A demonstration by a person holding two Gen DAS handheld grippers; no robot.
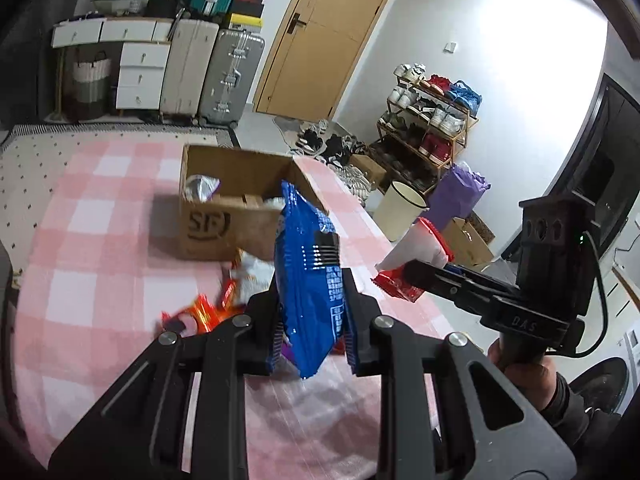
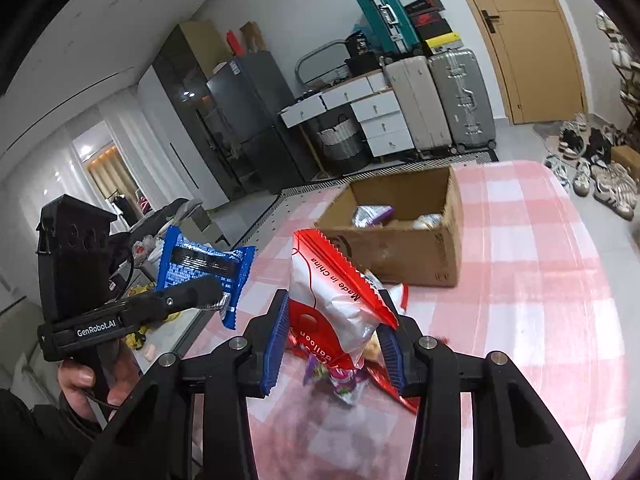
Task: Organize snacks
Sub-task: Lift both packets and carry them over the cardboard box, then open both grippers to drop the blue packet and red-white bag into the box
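Note:
My left gripper (image 1: 312,316) is shut on a blue snack packet (image 1: 310,280), held upright above the pink checked tablecloth (image 1: 100,264). My right gripper (image 2: 334,336) is shut on a red and white snack bag (image 2: 332,300), also lifted off the table. Each view shows the other gripper from the side: the right one (image 1: 404,276) with the red and white bag (image 1: 416,248), the left one (image 2: 208,292) with the blue packet (image 2: 200,260). An open cardboard box (image 1: 224,208) (image 2: 400,240) stands farther back on the table with silvery packets inside. Loose snacks (image 1: 224,292) (image 2: 344,384) lie on the cloth below the grippers.
The table's right edge drops to the floor, where a cream bin (image 1: 400,208), a purple bag (image 1: 460,196) and a shoe rack (image 1: 432,120) stand. Suitcases (image 1: 212,72) and white drawers (image 1: 140,76) line the far wall beside a wooden door (image 1: 320,36). A hand (image 2: 80,380) grips the left handle.

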